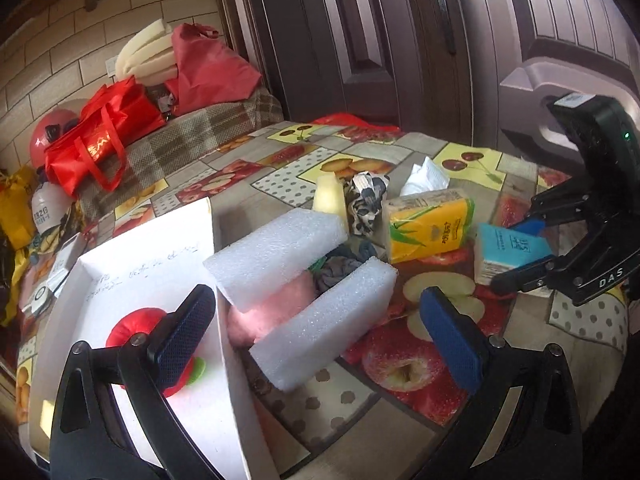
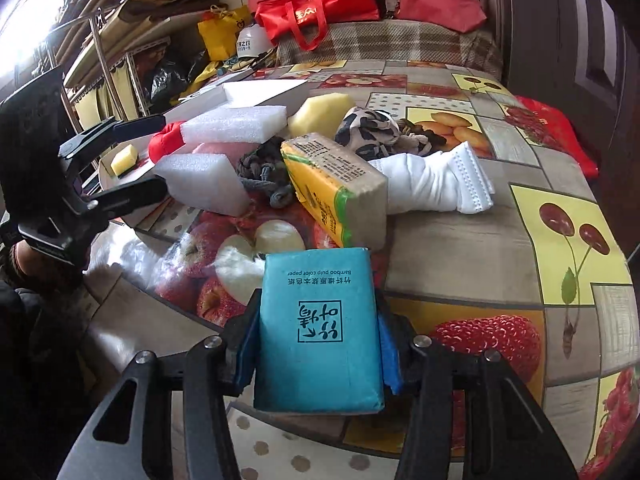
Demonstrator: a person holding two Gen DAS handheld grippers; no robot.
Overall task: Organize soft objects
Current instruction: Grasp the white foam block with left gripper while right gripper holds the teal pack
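Two foam blocks (image 1: pixel 276 256), two tissue packs (image 2: pixel 320 336).

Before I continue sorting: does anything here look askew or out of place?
Yes. The two white foam blocks lean tilted over the white box wall, half in, half out, instead of lying flat inside.

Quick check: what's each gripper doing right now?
Left gripper: open, holding nothing.
Right gripper: shut on the blue tissue pack.
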